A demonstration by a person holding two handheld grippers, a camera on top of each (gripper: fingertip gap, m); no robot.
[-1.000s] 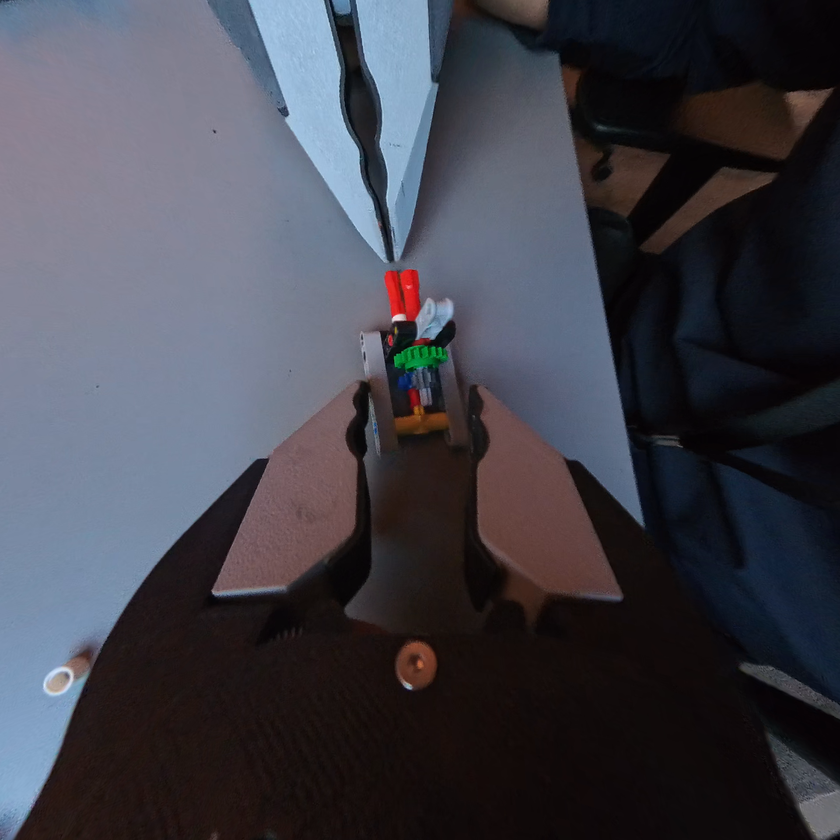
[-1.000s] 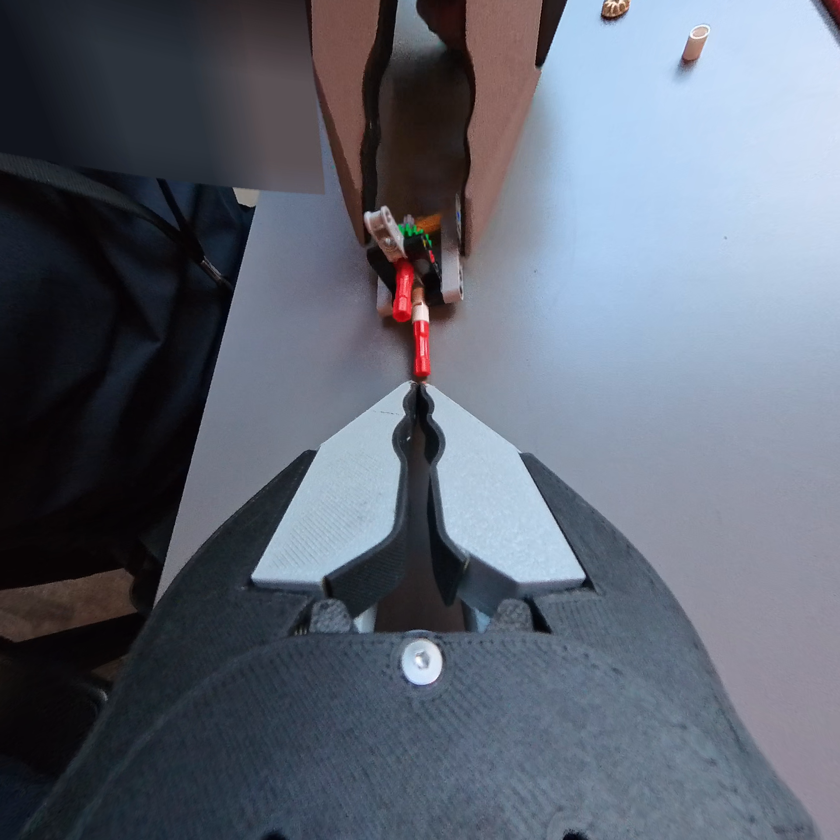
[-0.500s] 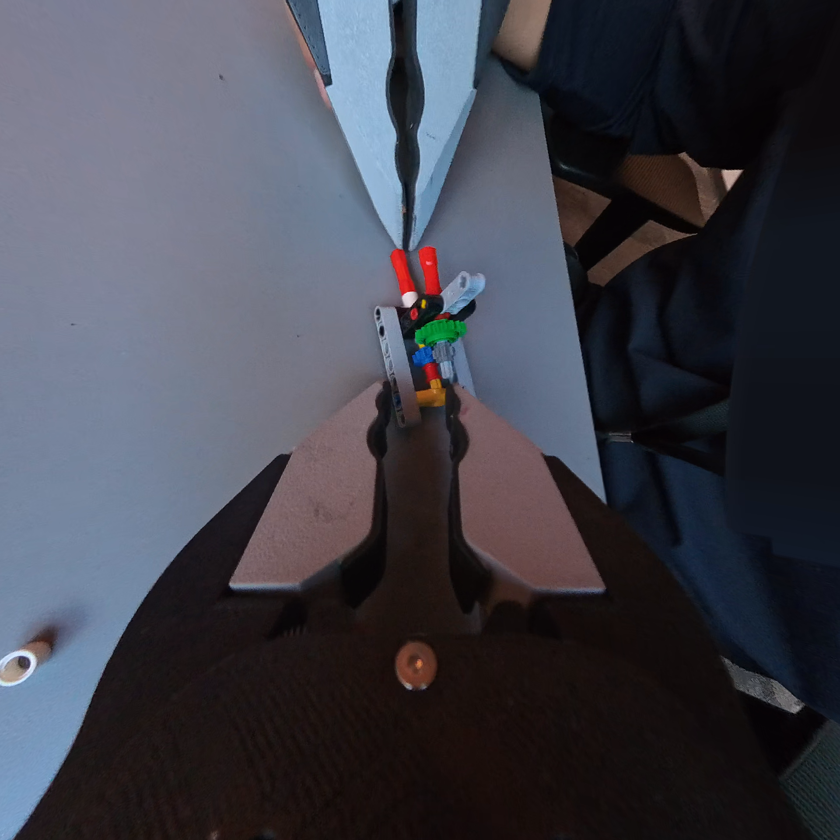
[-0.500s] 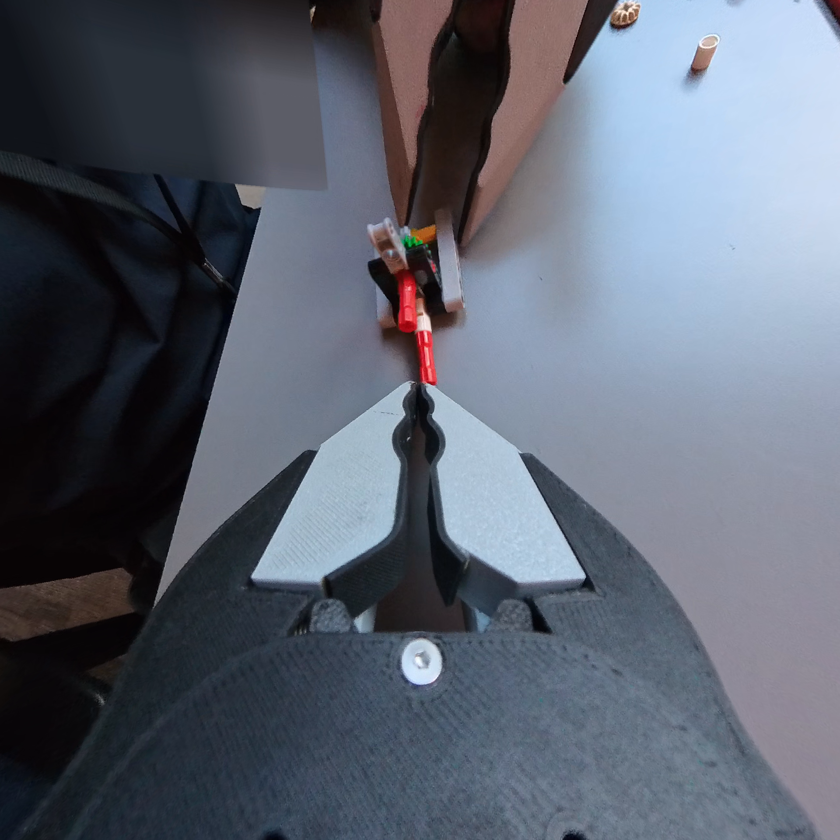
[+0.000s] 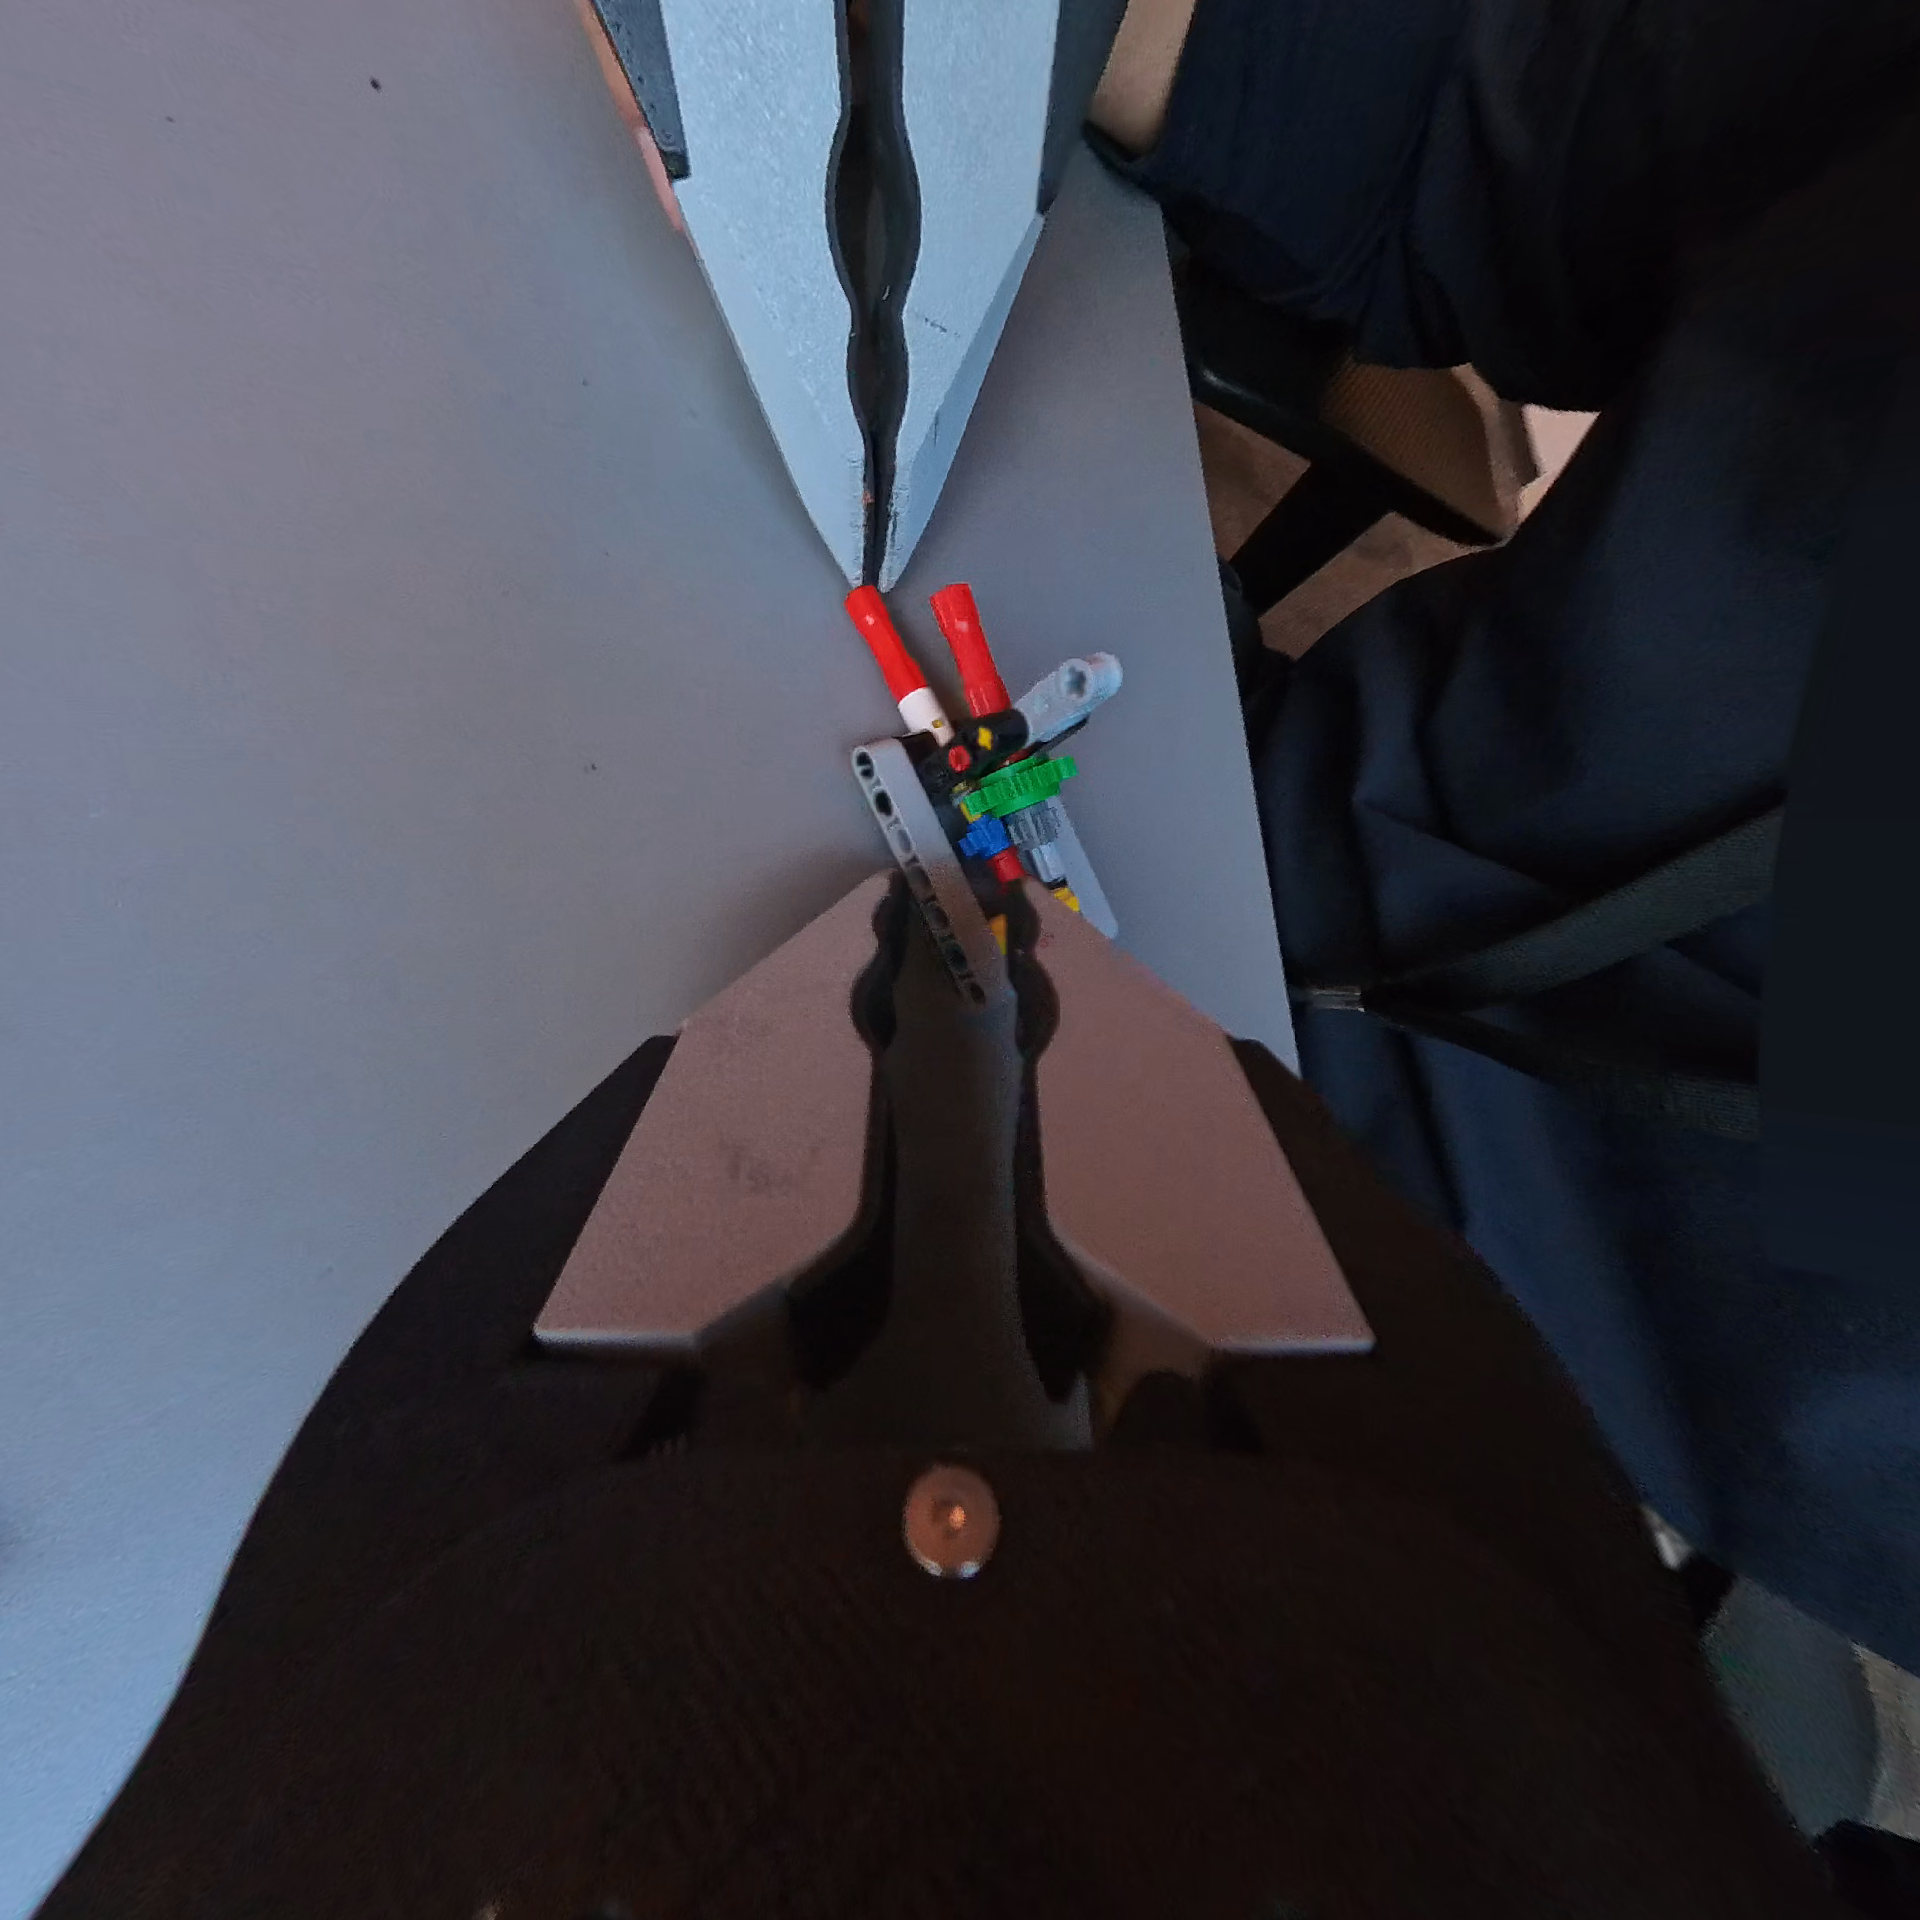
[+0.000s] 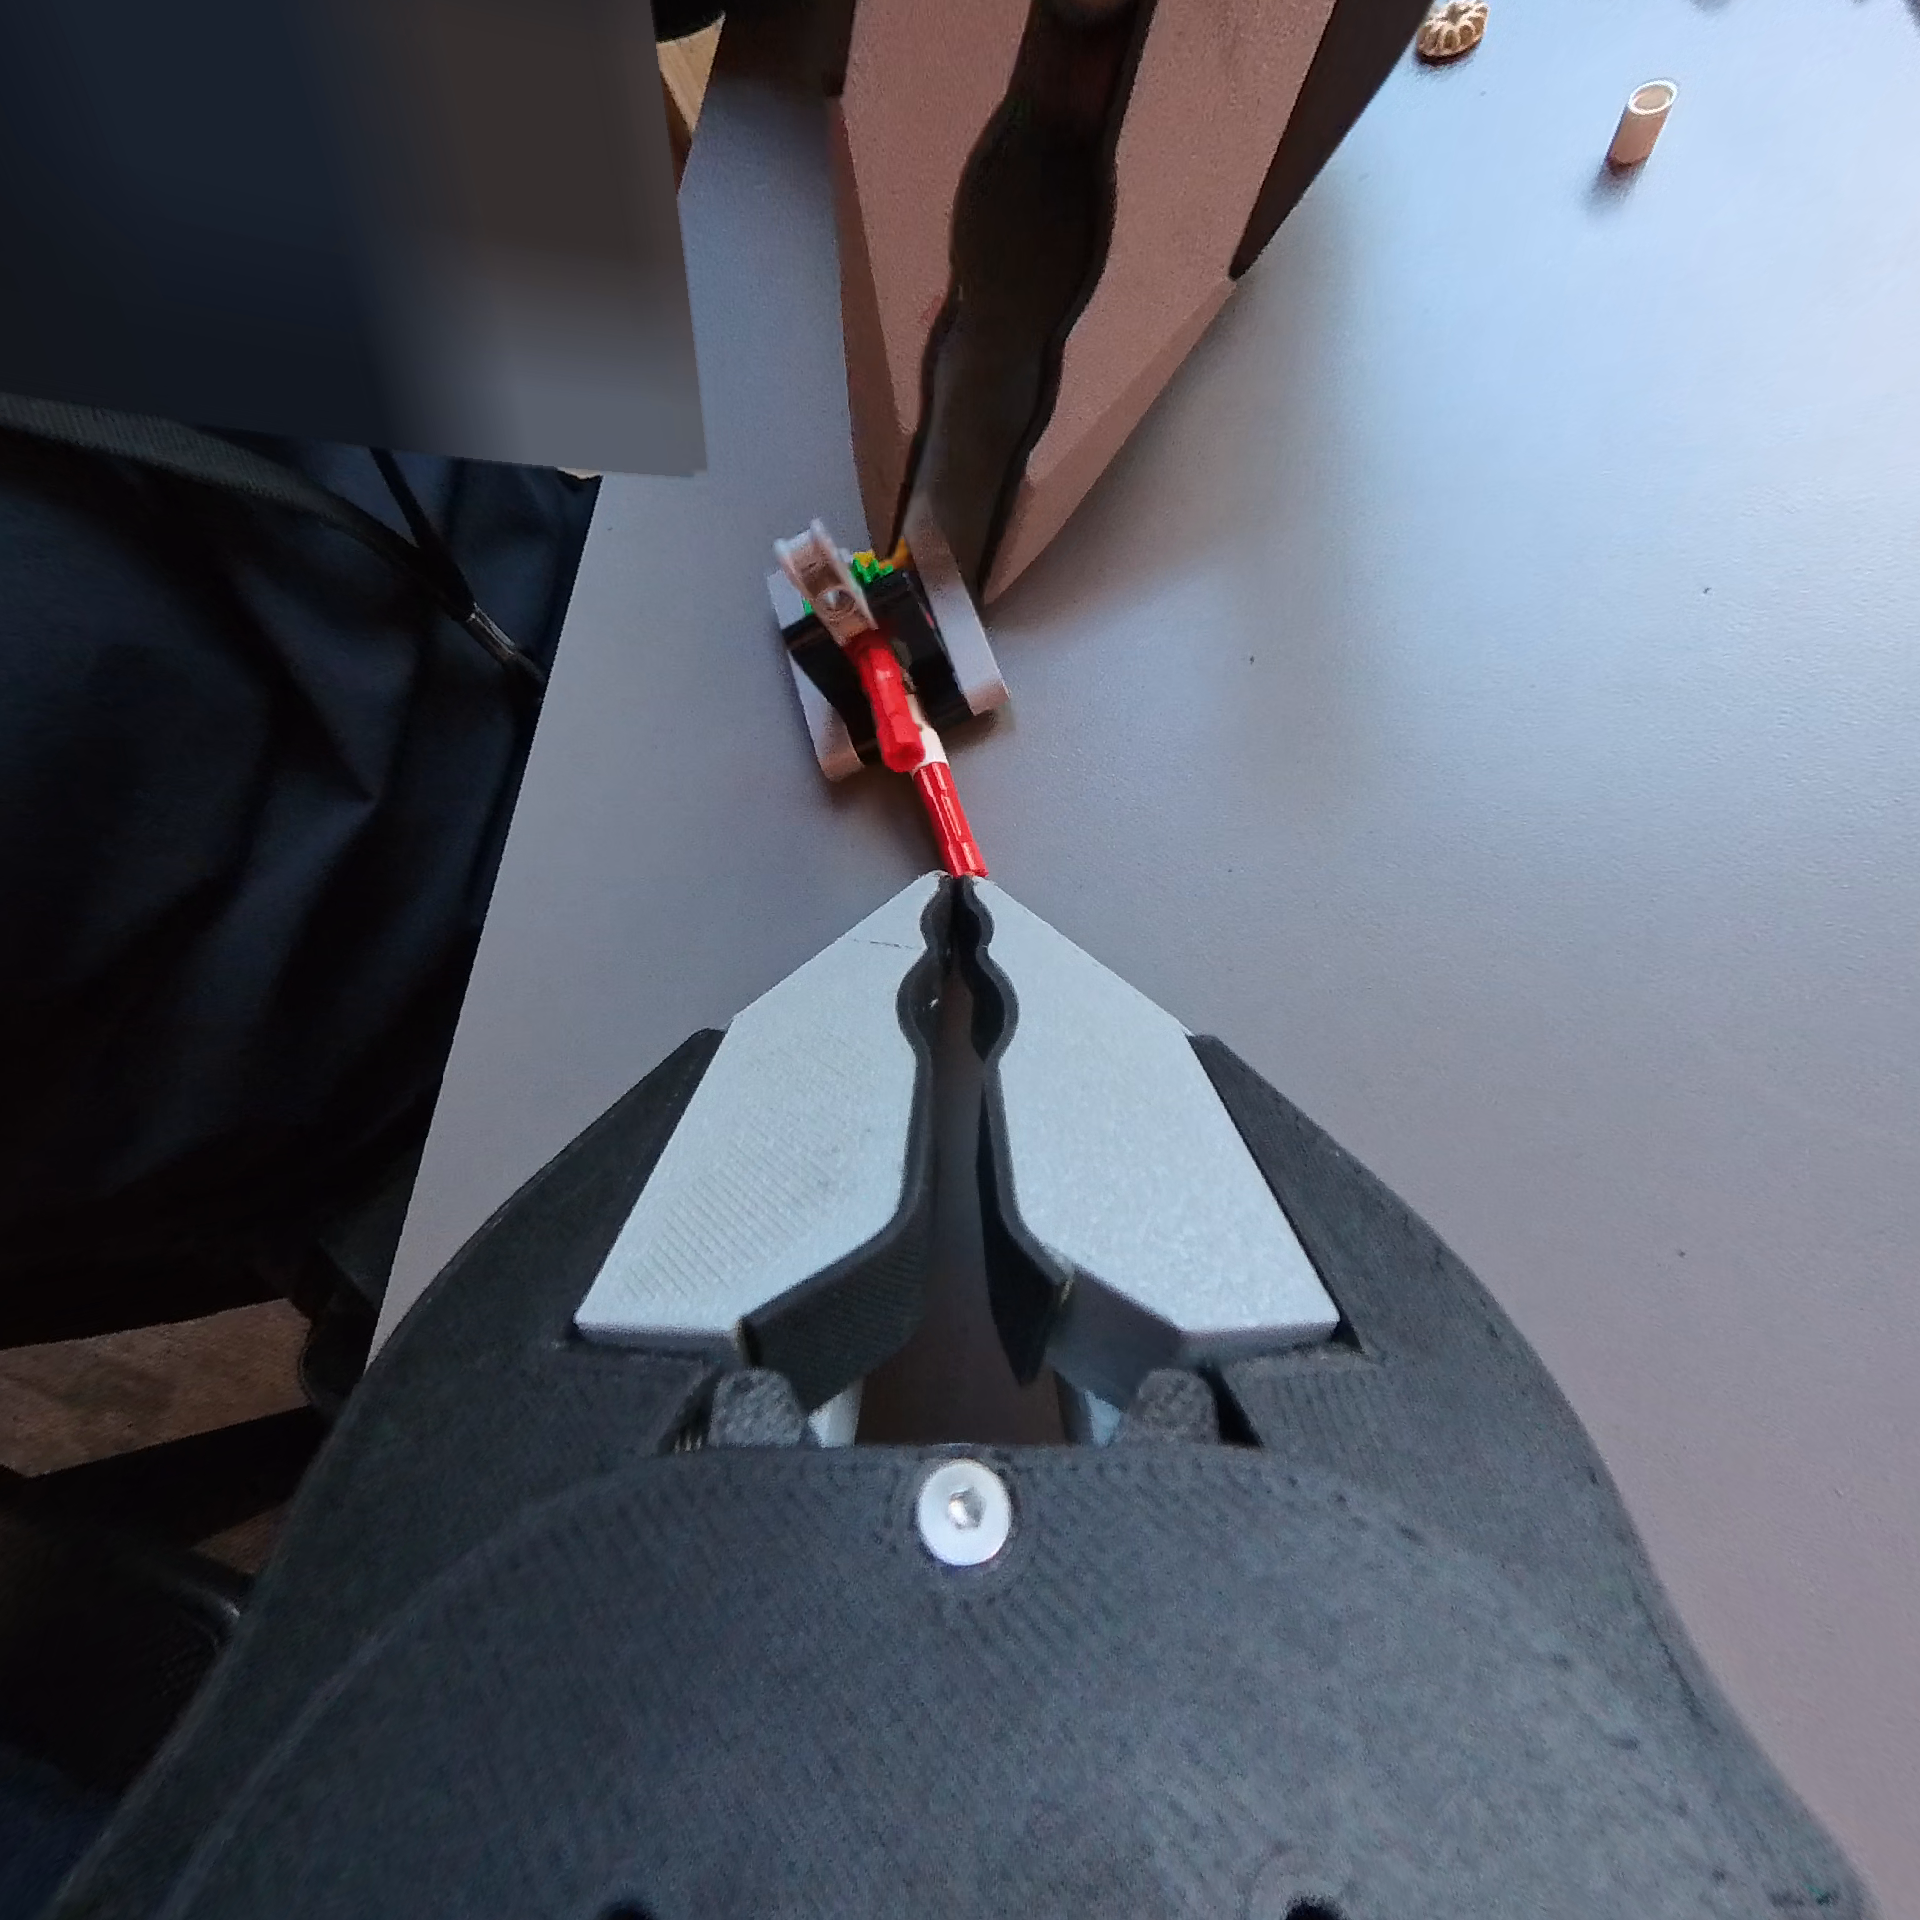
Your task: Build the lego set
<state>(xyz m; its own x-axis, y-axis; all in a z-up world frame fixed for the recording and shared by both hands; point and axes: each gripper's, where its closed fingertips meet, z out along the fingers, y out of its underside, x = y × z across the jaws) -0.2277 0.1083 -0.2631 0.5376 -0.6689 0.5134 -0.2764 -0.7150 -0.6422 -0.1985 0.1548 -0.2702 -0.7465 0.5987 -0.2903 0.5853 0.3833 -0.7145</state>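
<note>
In the left wrist view, the left gripper (image 5: 961,914) fills the lower half, its brown fingers (image 5: 1143,1122) drawn close and pinching a small brick model (image 5: 987,821) at the tips. The model's grey holed beam (image 5: 914,852) runs slantwise into the narrow gap between the tips, and the rest leans out toward 1 o'clock: a blue piece (image 5: 982,836), a green gear (image 5: 1023,781), a pale lever (image 5: 1070,686) and two red pins (image 5: 971,649) pointing toward 12 o'clock. The model sits near the table's (image 5: 416,623) right edge. Just beyond it, at 12 o'clock, the right gripper (image 5: 871,577) comes in from the top, its grey fingers (image 5: 758,208) pressed together; the tip of the left-hand red pin (image 5: 878,639) sits right at their point, and whether it is pinched cannot be told there.

In the right wrist view, the right gripper (image 6: 956,883) lies nearest, its tips closed with the end of a red pin (image 6: 948,826) at them. Beyond, at 12 o'clock, the model (image 6: 883,655) rests on the table (image 6: 1455,727), with the left gripper (image 6: 940,540) reaching down over its far end. Farther off, at 1 o'clock, lie a beige tube (image 6: 1642,123) and a tan gear (image 6: 1452,26). Dark cloth (image 6: 208,779) hangs past the table's edge at 9 o'clock.
</note>
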